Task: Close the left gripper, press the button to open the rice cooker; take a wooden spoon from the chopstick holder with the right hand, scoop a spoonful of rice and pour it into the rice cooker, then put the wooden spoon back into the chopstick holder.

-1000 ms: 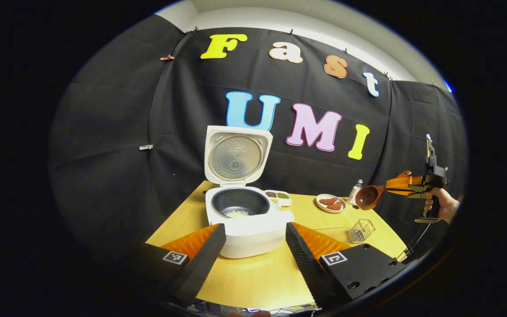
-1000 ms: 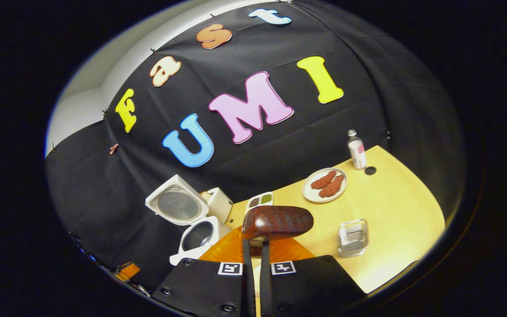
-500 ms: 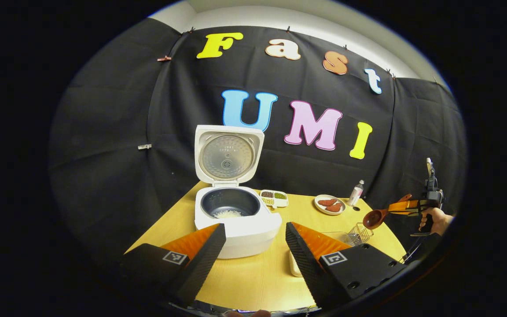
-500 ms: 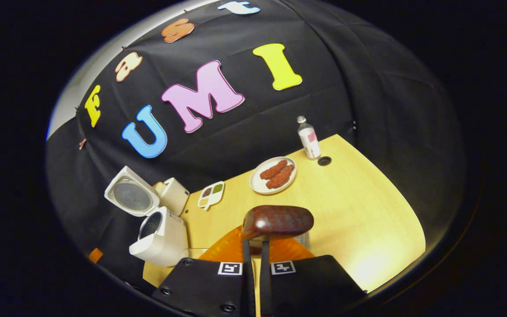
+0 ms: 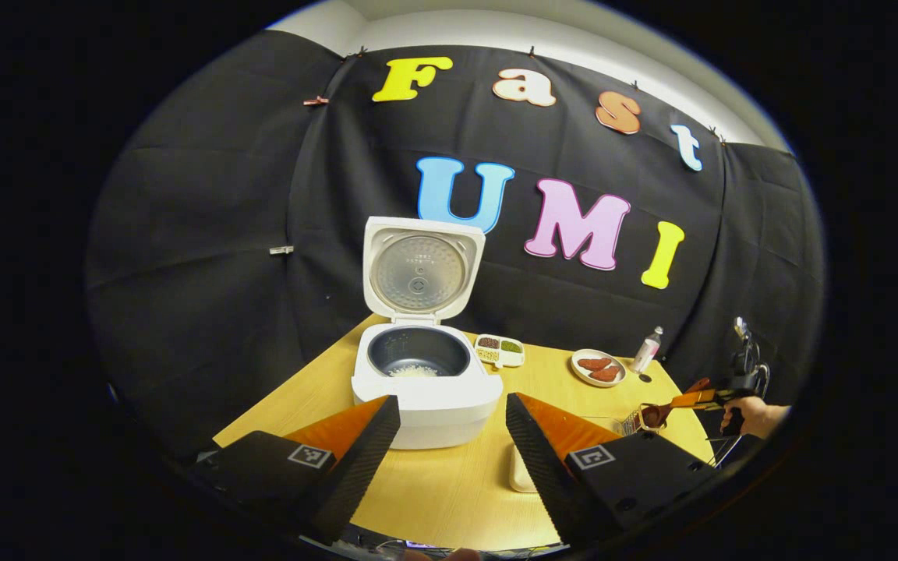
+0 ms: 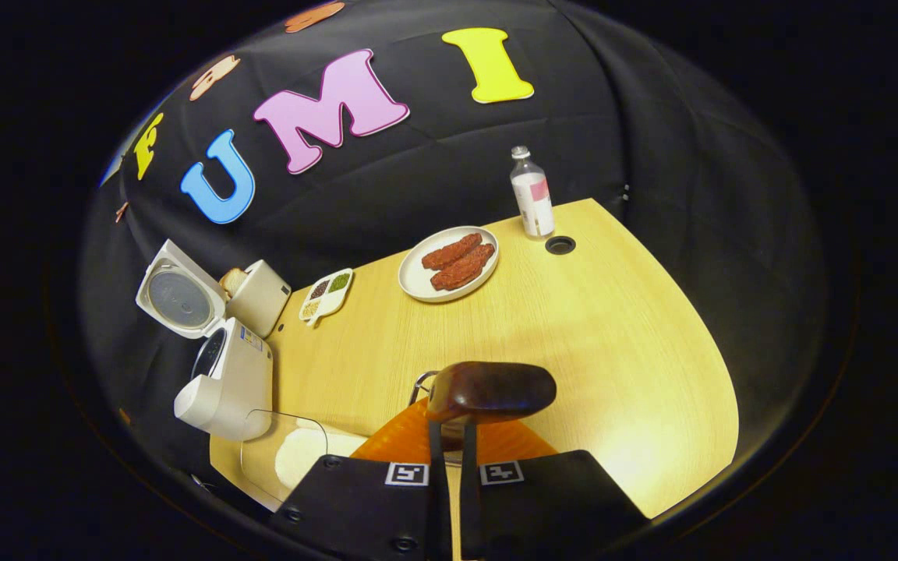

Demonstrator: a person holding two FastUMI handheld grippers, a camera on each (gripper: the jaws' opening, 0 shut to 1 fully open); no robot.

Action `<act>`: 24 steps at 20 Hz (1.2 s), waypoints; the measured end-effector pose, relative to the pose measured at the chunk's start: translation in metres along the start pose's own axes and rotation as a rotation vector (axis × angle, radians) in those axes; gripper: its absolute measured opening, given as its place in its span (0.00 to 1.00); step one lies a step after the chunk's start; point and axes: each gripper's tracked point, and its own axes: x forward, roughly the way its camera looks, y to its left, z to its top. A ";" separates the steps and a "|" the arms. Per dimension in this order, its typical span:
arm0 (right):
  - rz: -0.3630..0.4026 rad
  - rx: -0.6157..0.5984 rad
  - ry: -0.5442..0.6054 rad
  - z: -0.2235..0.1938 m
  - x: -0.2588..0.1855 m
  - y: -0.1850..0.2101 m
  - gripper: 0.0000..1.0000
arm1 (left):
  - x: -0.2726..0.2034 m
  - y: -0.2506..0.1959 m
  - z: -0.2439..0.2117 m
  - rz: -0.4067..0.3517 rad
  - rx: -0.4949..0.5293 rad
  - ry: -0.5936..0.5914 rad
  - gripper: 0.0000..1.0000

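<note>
Right gripper (image 6: 449,467), one wooden spoon (image 6: 491,389)

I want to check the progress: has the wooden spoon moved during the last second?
Yes. In the left gripper view, the wooden spoon has come down from beside the bottle to the chopstick holder on the table.

Left gripper (image 5: 449,436) held level, jaws spread wide apart. Right gripper (image 6: 450,467) tilted downward, jaws nearly closed, pinching a handle between them; a hand (image 5: 753,417) gripping its grip at far right.
</note>
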 end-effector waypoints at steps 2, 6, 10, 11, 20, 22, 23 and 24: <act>-0.009 0.005 0.025 -0.008 0.007 -0.003 0.10 | -0.004 0.006 -0.001 0.021 0.008 -0.003 0.95; -0.041 0.033 -0.001 -0.001 0.008 -0.009 0.17 | -0.009 0.012 0.001 0.037 0.004 -0.008 0.95; -0.078 0.051 -0.036 0.004 -0.002 -0.017 0.62 | -0.010 0.010 0.004 0.014 0.010 -0.013 0.95; -0.092 0.055 -0.043 0.003 -0.004 -0.021 0.79 | -0.010 0.010 0.005 0.006 0.012 -0.014 0.95; -0.146 0.159 -0.171 -0.006 -0.068 -0.023 0.94 | -0.002 0.011 0.026 -0.064 0.046 -0.048 0.95; -0.132 0.150 -0.227 -0.003 -0.090 -0.013 0.98 | 0.004 0.012 0.041 -0.080 0.038 -0.077 0.95; -0.128 0.137 -0.256 -0.001 -0.102 -0.007 0.98 | 0.008 0.011 0.051 -0.090 0.032 -0.097 0.95; -0.125 0.122 -0.278 0.000 -0.113 -0.002 0.98 | 0.012 0.010 0.064 -0.101 0.030 -0.123 0.95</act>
